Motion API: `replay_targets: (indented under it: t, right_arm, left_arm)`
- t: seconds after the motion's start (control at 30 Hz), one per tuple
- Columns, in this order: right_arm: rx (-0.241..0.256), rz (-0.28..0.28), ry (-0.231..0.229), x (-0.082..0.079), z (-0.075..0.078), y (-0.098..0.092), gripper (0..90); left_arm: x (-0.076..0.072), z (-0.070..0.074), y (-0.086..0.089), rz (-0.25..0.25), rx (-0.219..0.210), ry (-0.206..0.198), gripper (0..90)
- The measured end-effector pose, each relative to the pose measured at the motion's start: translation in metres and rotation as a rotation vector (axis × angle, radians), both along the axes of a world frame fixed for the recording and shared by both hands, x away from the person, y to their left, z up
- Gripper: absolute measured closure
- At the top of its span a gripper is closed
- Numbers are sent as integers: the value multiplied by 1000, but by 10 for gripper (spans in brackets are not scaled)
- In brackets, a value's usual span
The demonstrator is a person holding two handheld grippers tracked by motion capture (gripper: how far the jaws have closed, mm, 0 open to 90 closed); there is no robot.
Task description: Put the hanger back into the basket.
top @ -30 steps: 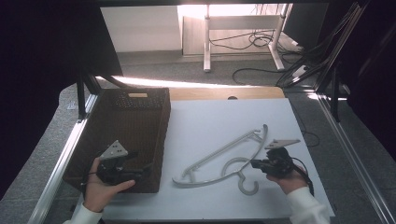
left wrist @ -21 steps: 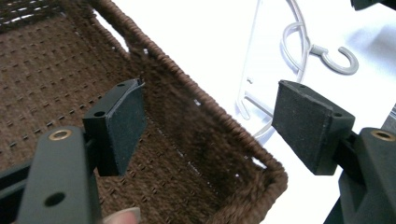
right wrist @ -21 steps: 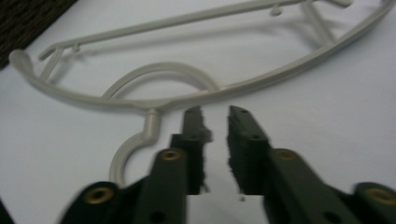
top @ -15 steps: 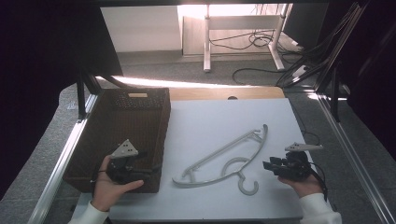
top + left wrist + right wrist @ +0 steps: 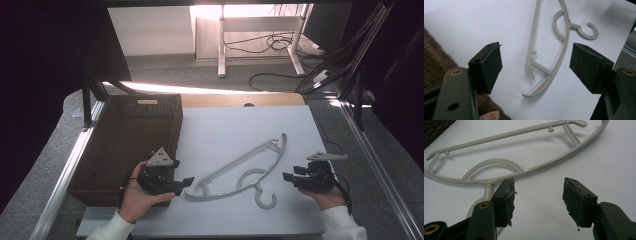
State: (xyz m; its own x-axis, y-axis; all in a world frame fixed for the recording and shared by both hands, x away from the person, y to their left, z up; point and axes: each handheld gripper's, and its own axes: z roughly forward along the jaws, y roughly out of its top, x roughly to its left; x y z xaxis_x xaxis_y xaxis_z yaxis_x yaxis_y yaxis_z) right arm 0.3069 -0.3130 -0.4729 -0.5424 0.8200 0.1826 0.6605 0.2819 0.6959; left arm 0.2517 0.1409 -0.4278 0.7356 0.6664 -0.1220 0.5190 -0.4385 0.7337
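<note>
The hanger lies flat on the white table, its hook at the near end, turned toward about 5 o'clock in the high view. From there the long axis runs on a slant, from the near-left tip at roughly 7 o'clock up to the far-right tip at roughly 1 o'clock.

Nearest the person, the left gripper rests over the near right corner of the wicker basket, with the hanger's near-left tip just beside it at about 3 o'clock. Its jaws stand spread wide with nothing between them, and in the left gripper view that same tip sits in the gap ahead of the pads, not touched.

The right gripper sits a little farther from the plastic, with the hook at about 8 o'clock from it and the curved back of the hanger at about 10 o'clock. Its jaws are also parted and empty. In the right gripper view the neck of the hook shows just beside the left pad, apart from it as far as I can tell.

So the left gripper looks the nearer of the two, and the tip lies almost straight along its jaws. My judgement is that a short push toward 3 o'clock would bring the pads around the thin bar, which lies low against the table, so the pads would have to come right down to it
</note>
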Motion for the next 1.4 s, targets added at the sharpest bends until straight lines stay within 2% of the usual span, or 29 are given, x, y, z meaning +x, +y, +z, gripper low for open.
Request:
replay_targets:
  t: [0.33, 0.37, 0.63, 0.83, 1.07, 1.33, 1.4]
  right_arm:
    - [-3, -13, 3, 1, -1, -2, 421]
    - [-4, -12, 2, 1, -1, -2, 421]
    - [-9, -15, 3, 1, -1, -3, 415]
    - [-16, -18, 9, 2, -2, -3, 408]
    - [-27, -20, 1, 2, -4, -3, 401]
    - [-32, -21, 7, 2, -5, -4, 393]
    - [-34, -21, 8, 2, -6, -4, 392]
  left_arm:
    - [5, -1, -27, -30, 7, 16, 255]
    - [7, -2, -32, -27, -2, 25, 256]
    - [13, -11, -56, -68, 0, 65, 281]
    - [21, -25, -82, -125, 34, 106, 302]
    - [31, -45, -105, -158, 79, 148, 332]
    - [38, -64, -124, -204, 135, 167, 392]
    - [39, -68, -128, -203, 136, 174, 407]
